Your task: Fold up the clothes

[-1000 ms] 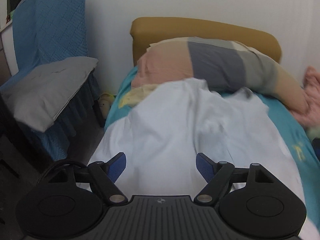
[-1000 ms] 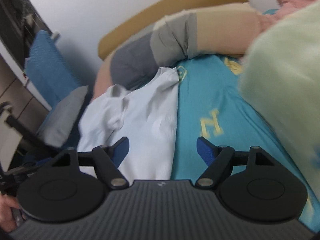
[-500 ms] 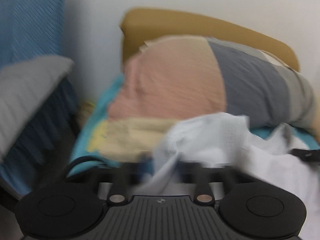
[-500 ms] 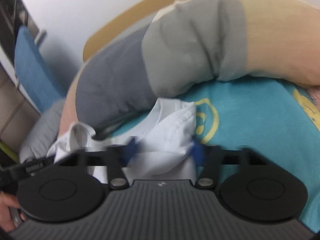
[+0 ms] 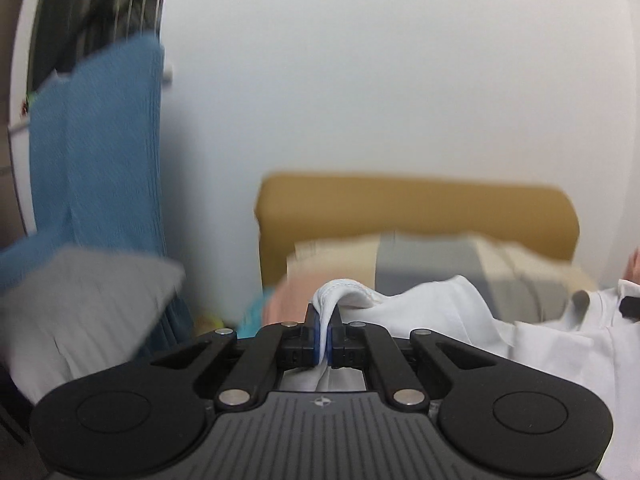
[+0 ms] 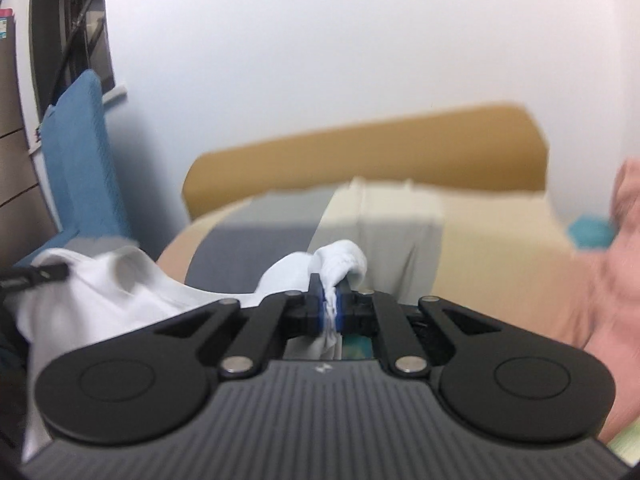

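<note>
1. Left wrist view, centre low: the left gripper (image 5: pixel 325 330) has its two blue pads pressed together on a hemmed fold of the white garment (image 5: pixel 448 316); the cloth bulges up above the pinched point and hangs below it between the black linkage arms

2. Left wrist view, right half: the rest of the white garment spreads toward the right edge of the frame, where a dark tip of the other tool (image 5: pixel 630 307) shows against it

3. Left wrist view, background: a mustard headboard (image 5: pixel 416 216) stands against a pale wall (image 5: pixel 380 80); a patchwork pillow (image 5: pixel 440 258) in beige, grey and pink lies in front of it; a blue cloth (image 5: pixel 104 148) hangs at upper left, with a grey cushion (image 5: pixel 80 300) below it; all of this is motion-blurred

4. Right wrist view, centre: the right gripper (image 6: pixel 329 309) is clamped tight on a bunched edge of the white garment (image 6: pixel 120 292), which puffs out above the blue pads

5. Right wrist view, left half: the garment stretches toward the lower left of the frame, where a black part of the other tool touches it

6. Right wrist view, background: headboard (image 6: pixel 380 148), patchwork pillow (image 6: pixel 400 232), blue cloth (image 6: pixel 80 152) at left, a pink fabric (image 6: pixel 624 248) blurred at the right edge
</note>
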Demonstrator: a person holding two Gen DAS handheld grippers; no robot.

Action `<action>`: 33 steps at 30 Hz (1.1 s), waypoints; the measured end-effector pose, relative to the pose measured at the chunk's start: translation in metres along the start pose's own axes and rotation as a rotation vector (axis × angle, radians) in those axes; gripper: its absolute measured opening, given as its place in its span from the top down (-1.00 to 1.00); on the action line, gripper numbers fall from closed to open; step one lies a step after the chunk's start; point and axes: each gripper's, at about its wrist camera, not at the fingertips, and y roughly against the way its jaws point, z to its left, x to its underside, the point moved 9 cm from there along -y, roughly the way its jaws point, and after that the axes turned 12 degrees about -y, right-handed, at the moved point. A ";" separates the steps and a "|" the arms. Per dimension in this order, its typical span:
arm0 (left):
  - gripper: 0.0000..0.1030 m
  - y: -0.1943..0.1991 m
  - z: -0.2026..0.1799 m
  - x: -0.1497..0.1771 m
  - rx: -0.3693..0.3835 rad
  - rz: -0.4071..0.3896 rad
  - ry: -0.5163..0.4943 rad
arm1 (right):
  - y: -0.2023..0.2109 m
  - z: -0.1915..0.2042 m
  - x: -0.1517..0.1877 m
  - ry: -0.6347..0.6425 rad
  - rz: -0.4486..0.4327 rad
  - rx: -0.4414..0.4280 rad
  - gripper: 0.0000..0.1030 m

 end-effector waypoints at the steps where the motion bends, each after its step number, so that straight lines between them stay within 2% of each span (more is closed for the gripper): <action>1: 0.94 -0.004 -0.002 -0.012 -0.012 -0.020 0.000 | 0.001 0.002 -0.012 0.010 -0.026 0.011 0.83; 5: 0.94 -0.043 -0.011 -0.036 -0.063 -0.046 0.014 | -0.018 0.002 -0.049 0.049 -0.103 0.063 0.83; 9: 0.93 -0.110 -0.030 -0.005 -0.053 0.038 0.032 | -0.083 -0.022 -0.025 0.000 -0.013 0.081 0.82; 12: 0.88 -0.154 -0.042 0.034 -0.052 0.112 0.036 | -0.125 -0.040 0.001 -0.029 0.040 0.088 0.79; 14: 0.67 -0.176 -0.047 0.058 -0.060 0.169 0.042 | -0.145 -0.051 0.023 -0.043 0.057 0.085 0.77; 15: 0.61 -0.180 -0.048 0.063 -0.061 0.169 0.043 | -0.149 -0.055 0.028 -0.052 0.047 0.077 0.76; 17: 0.35 -0.181 -0.048 0.062 -0.079 0.159 0.022 | -0.151 -0.058 0.033 -0.048 0.037 0.066 0.73; 18: 0.11 -0.181 -0.047 0.060 -0.089 0.165 0.011 | -0.151 -0.058 0.033 -0.040 0.039 0.062 0.66; 19: -0.17 -0.177 -0.046 0.059 -0.086 0.182 0.020 | -0.150 -0.056 0.032 -0.031 0.053 0.060 0.61; 20: -0.28 -0.174 -0.044 0.057 -0.067 0.194 0.030 | -0.147 -0.055 0.031 -0.028 0.069 0.057 0.40; 21: -0.38 -0.170 -0.041 0.054 -0.048 0.205 0.039 | -0.143 -0.054 0.030 -0.041 0.090 0.051 0.02; 23: -0.43 -0.152 -0.040 0.044 -0.040 0.200 0.016 | -0.132 -0.047 0.026 -0.080 0.110 0.036 -0.45; 24: -0.50 -0.139 -0.040 0.040 -0.041 0.197 0.003 | -0.125 -0.043 0.023 -0.094 0.113 0.029 -0.50; 29: -0.55 -0.047 -0.063 0.037 0.040 0.164 0.007 | -0.056 -0.016 0.019 -0.064 0.118 0.017 -0.47; 33: -0.54 0.035 -0.065 0.061 0.109 0.203 0.057 | 0.026 0.010 0.023 -0.070 0.117 -0.018 -0.47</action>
